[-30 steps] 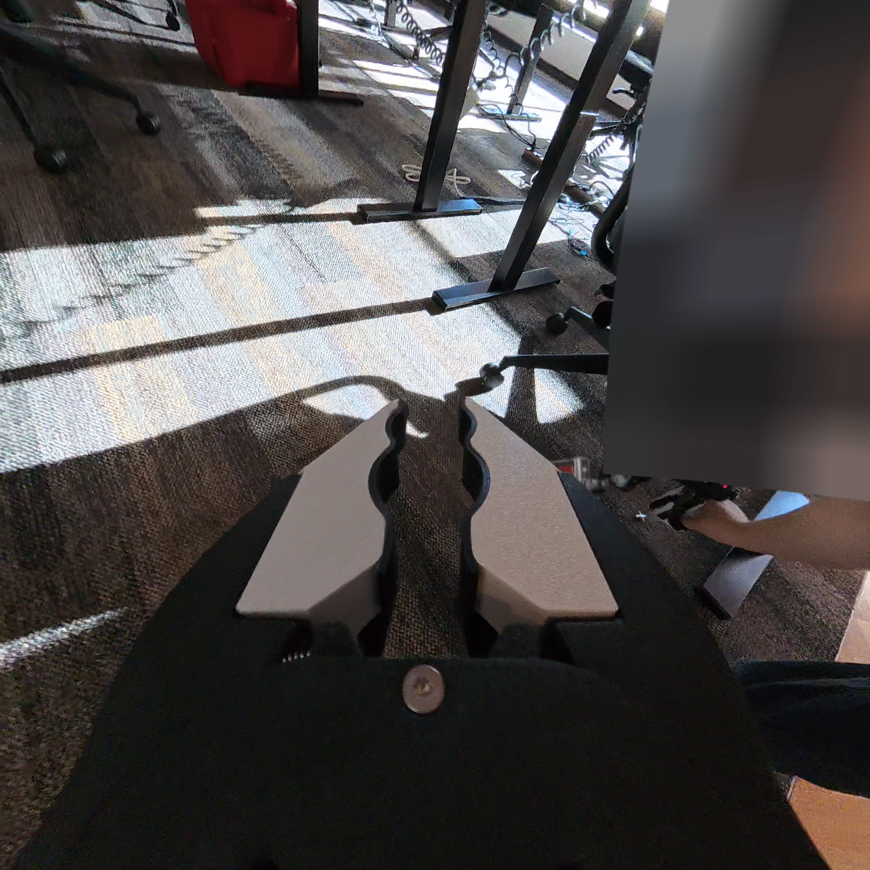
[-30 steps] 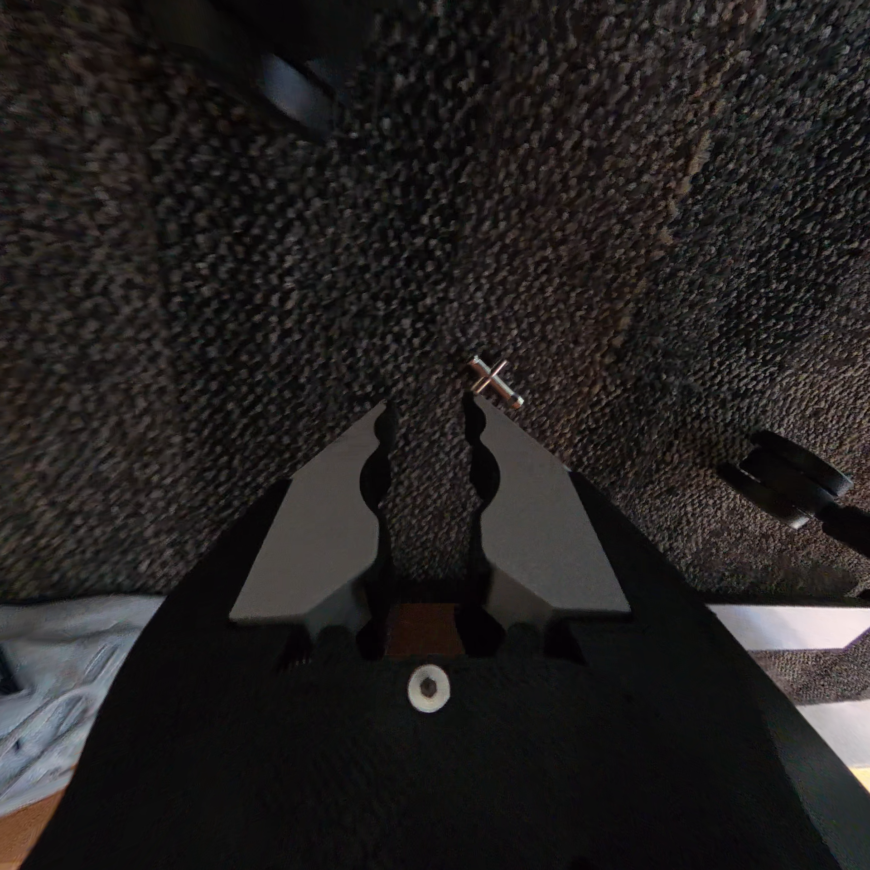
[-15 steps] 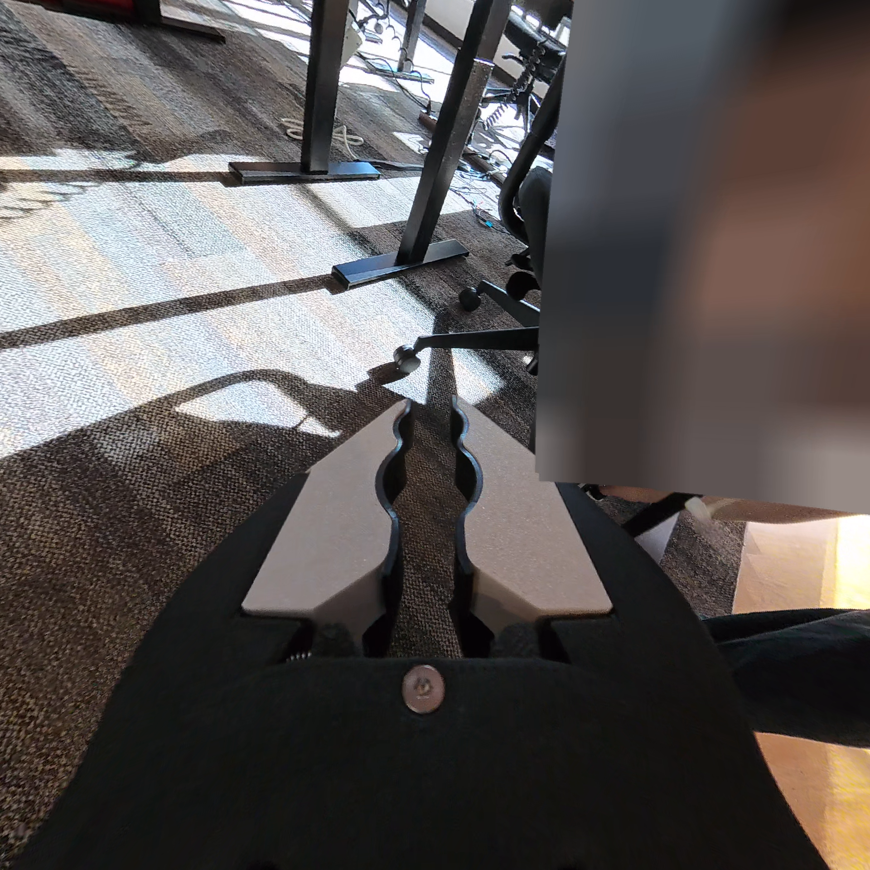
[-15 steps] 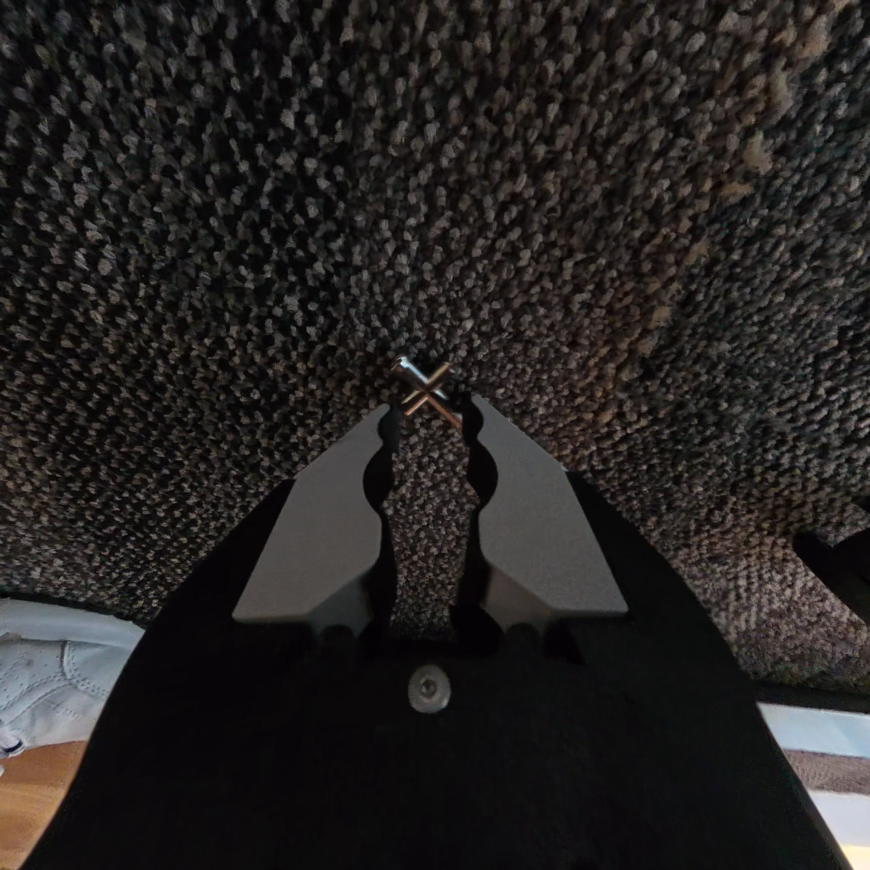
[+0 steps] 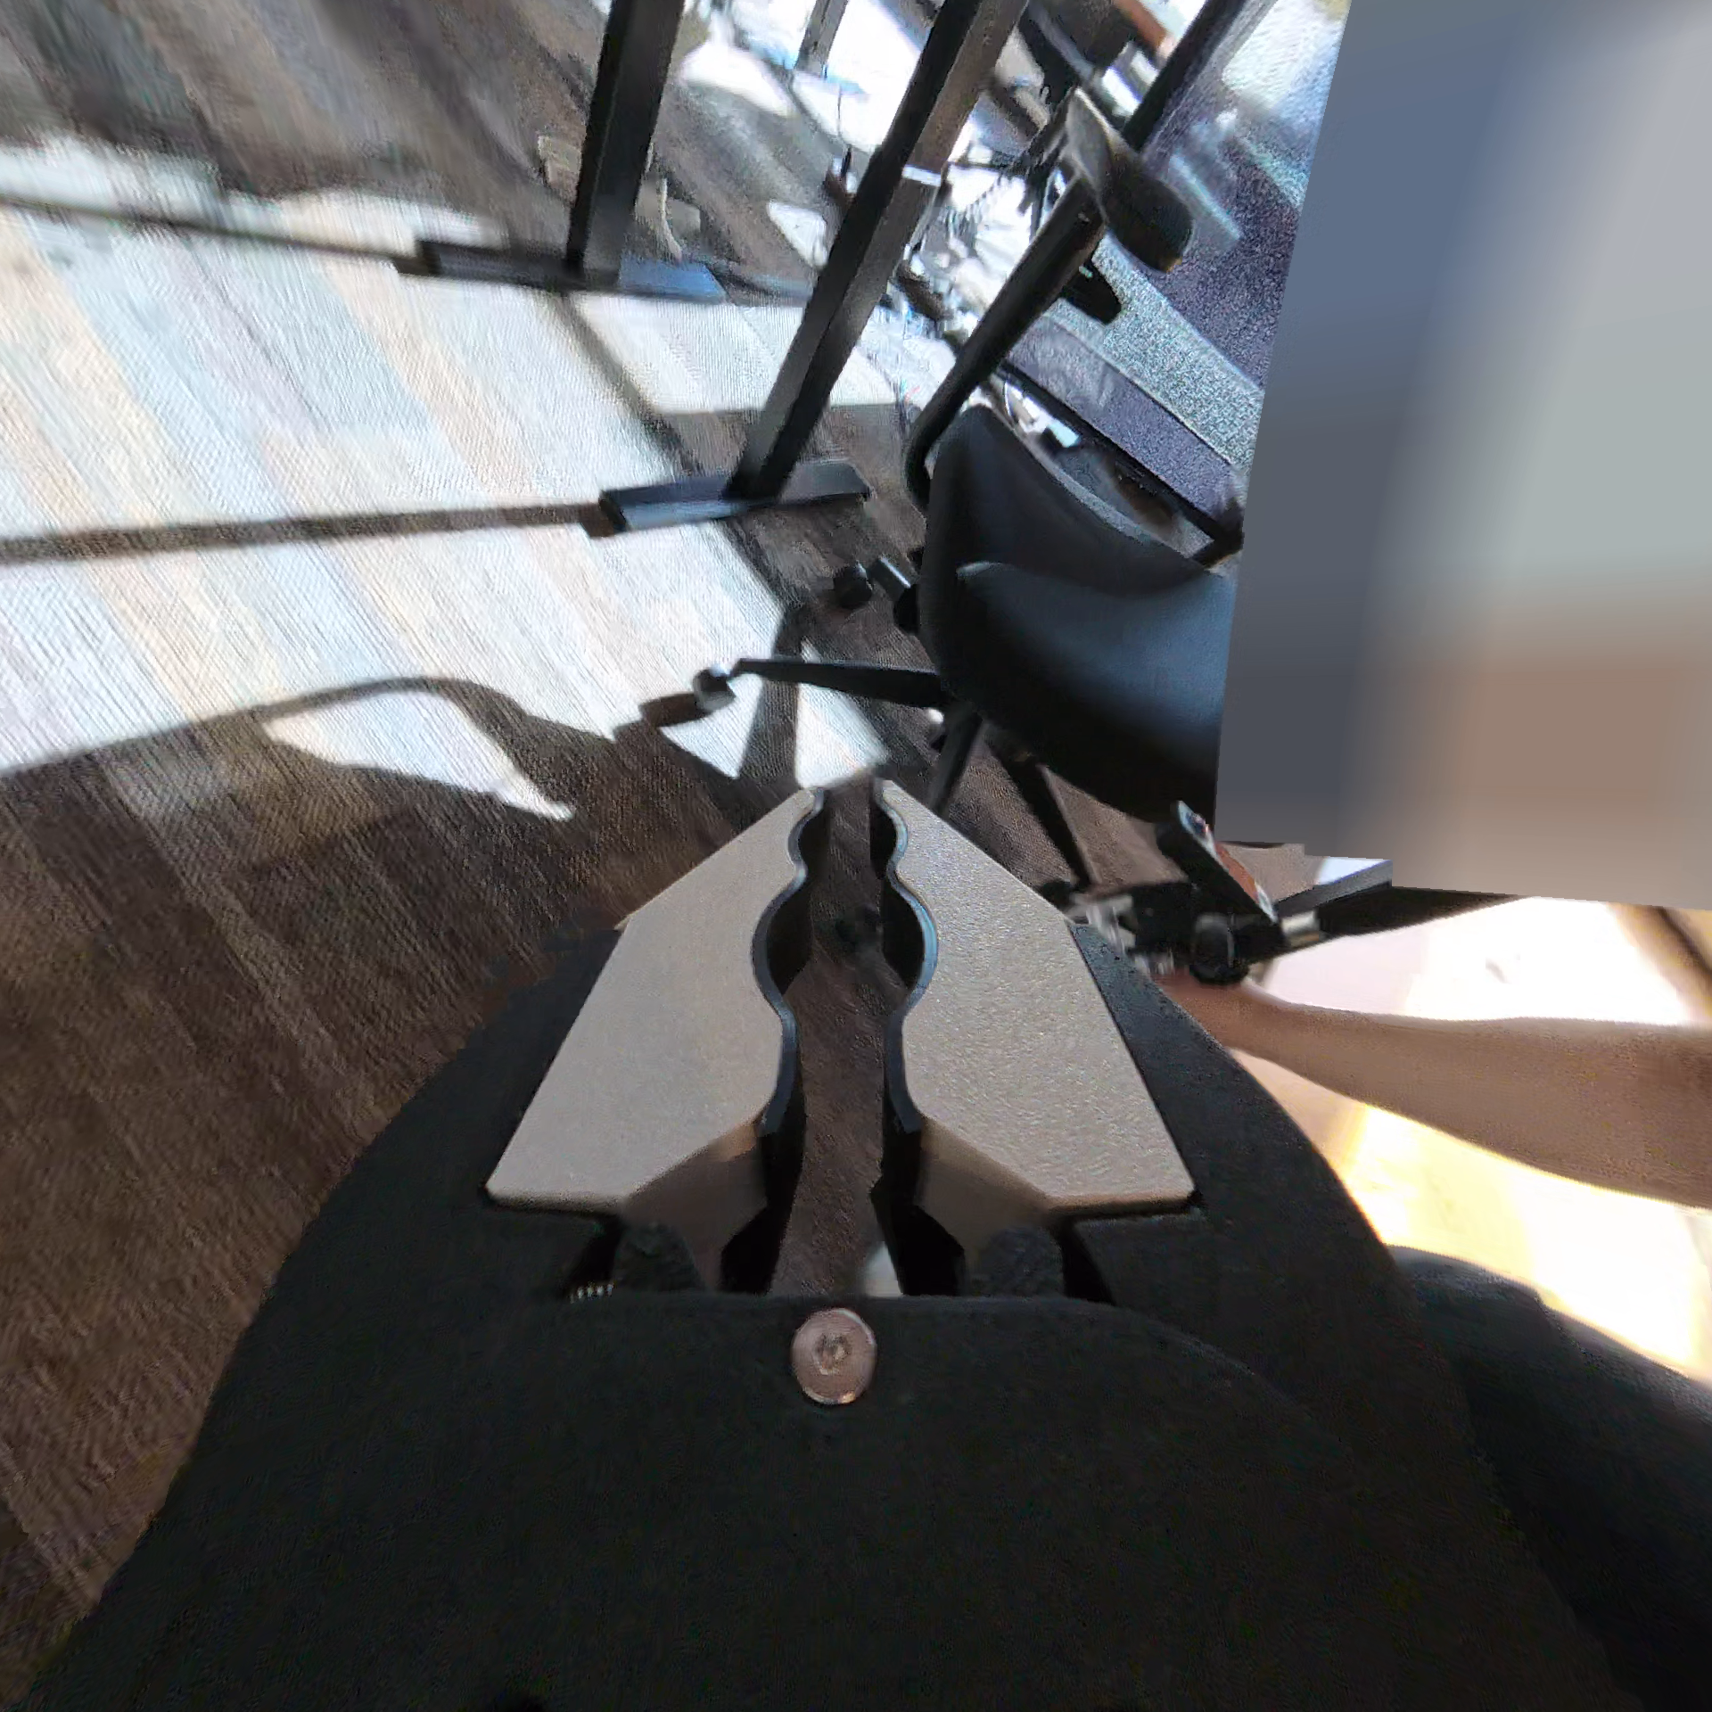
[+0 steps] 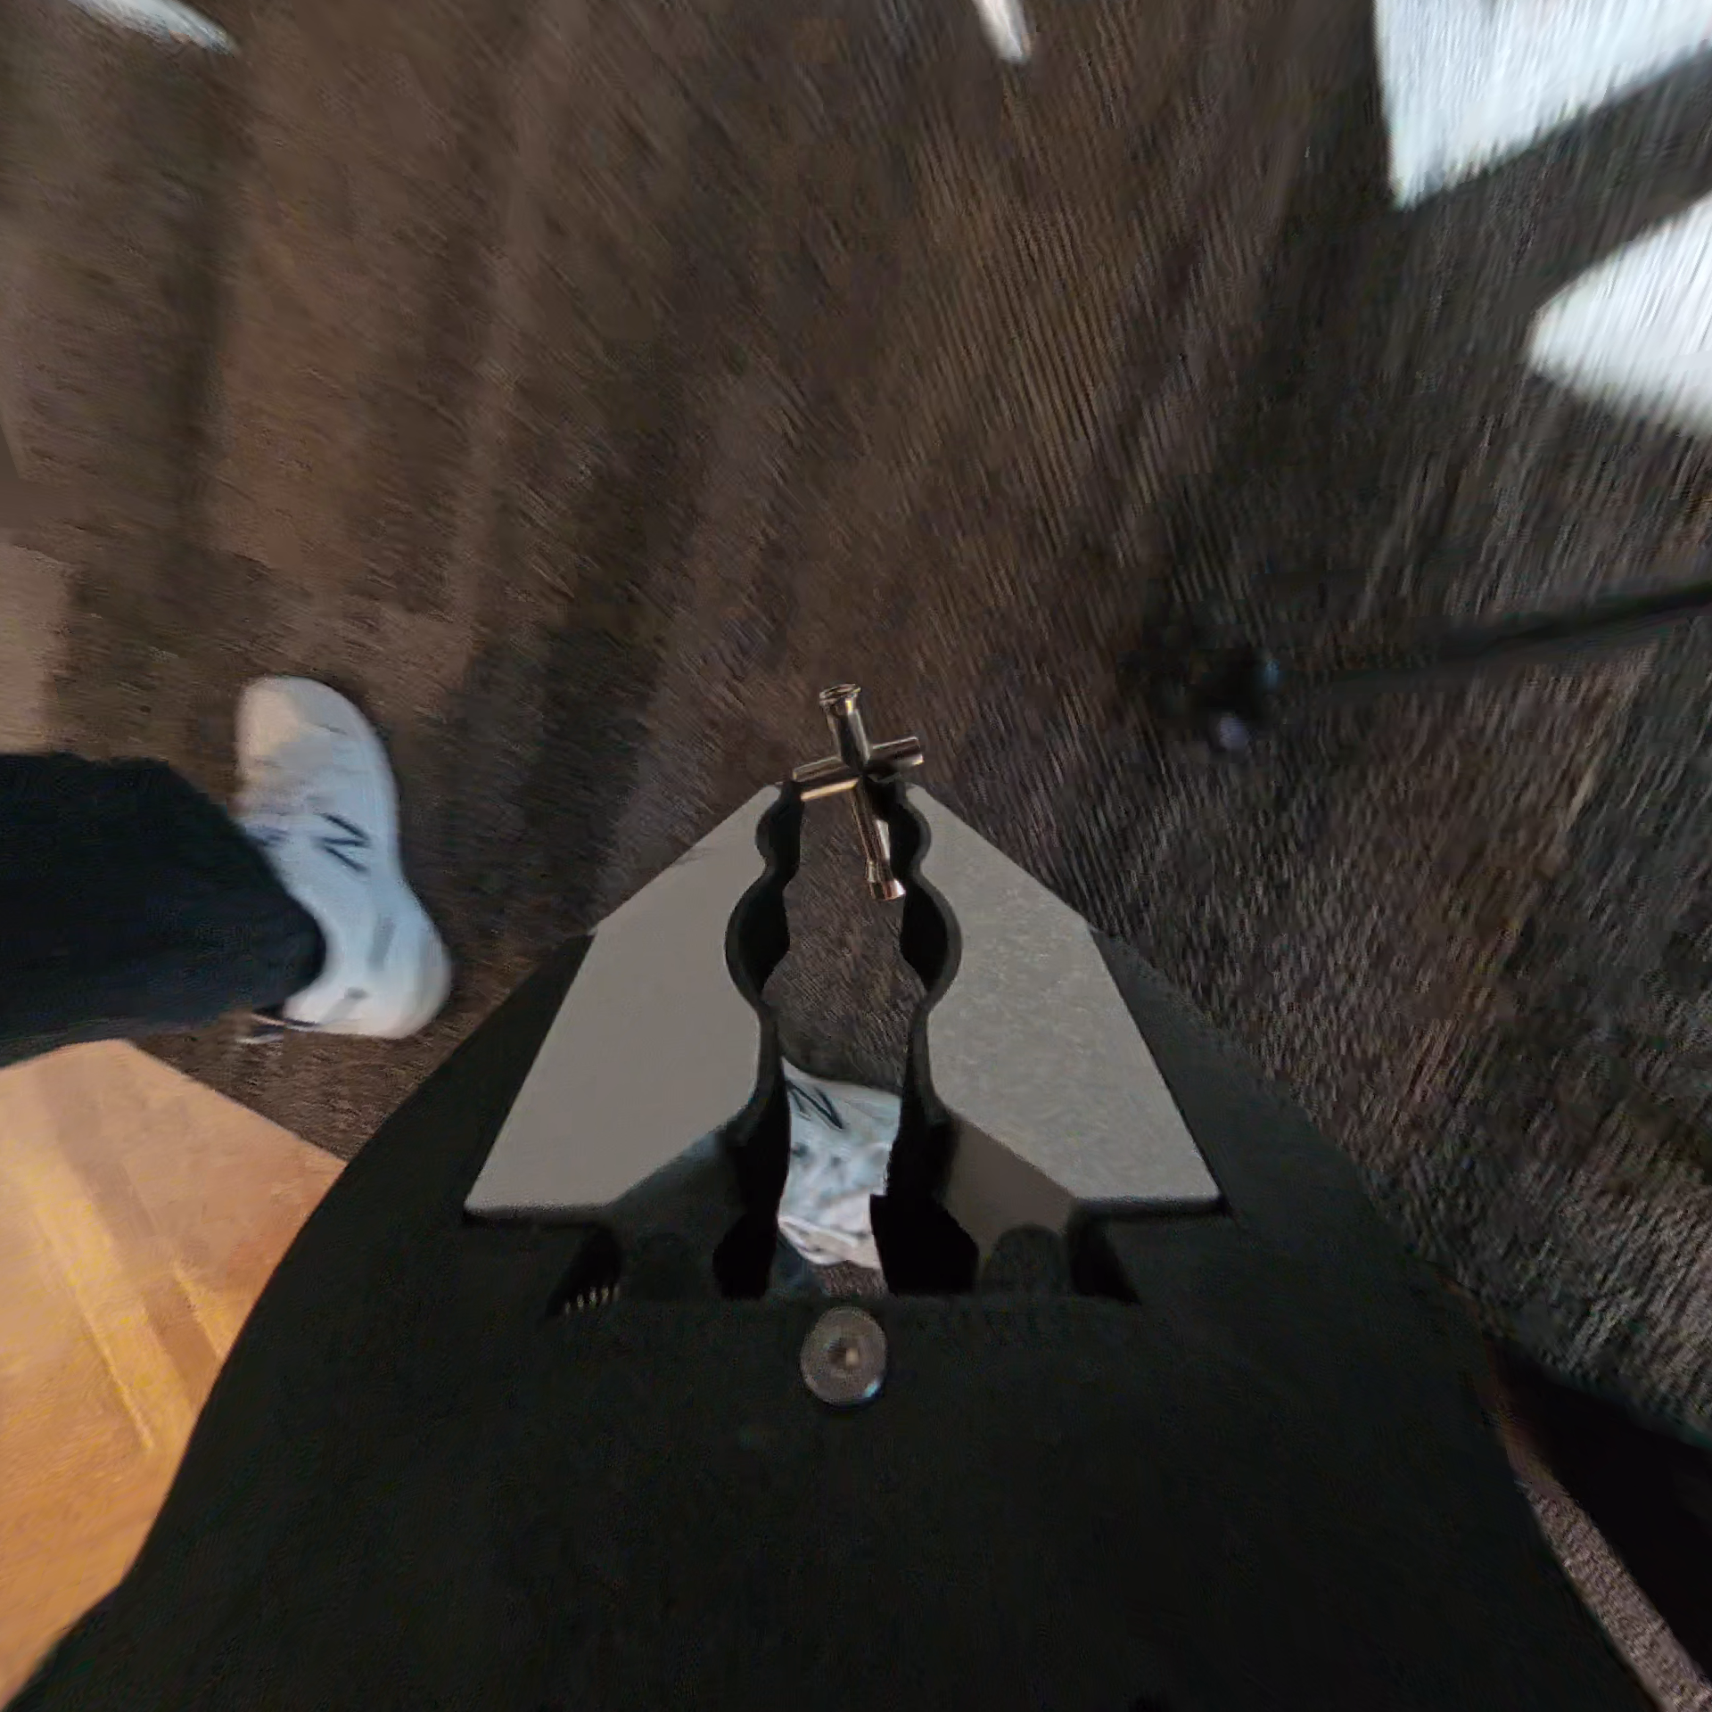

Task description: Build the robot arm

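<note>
My right gripper [image 6: 845,795] is shut on a small silver cross-shaped metal tool [image 6: 857,769], pinched at the fingertips and lifted above the dark carpet [image 6: 1204,1019]. The tool's long arm points up and away from me. My left gripper [image 5: 845,799] is empty, its jaws almost together with only a narrow slit at the tips, held above the carpet [image 5: 232,1019]. In the left wrist view the other gripper [image 5: 1195,912] and a bare forearm [image 5: 1436,1065] show low at the right.
A black office chair [image 5: 1065,630] on casters stands just beyond the left gripper. Black desk legs [image 5: 834,259] with flat feet stand behind it. A white shoe [image 6: 343,862] and a dark trouser leg are at left. A wooden surface [image 6: 111,1251] lies at lower left. My right fingertips sit around 50 cm from my left ones.
My right gripper closed on the cross-shaped tool that lay on the carpet and lifted it. My left gripper's jaws narrowed and it swung right and up towards the chair.
</note>
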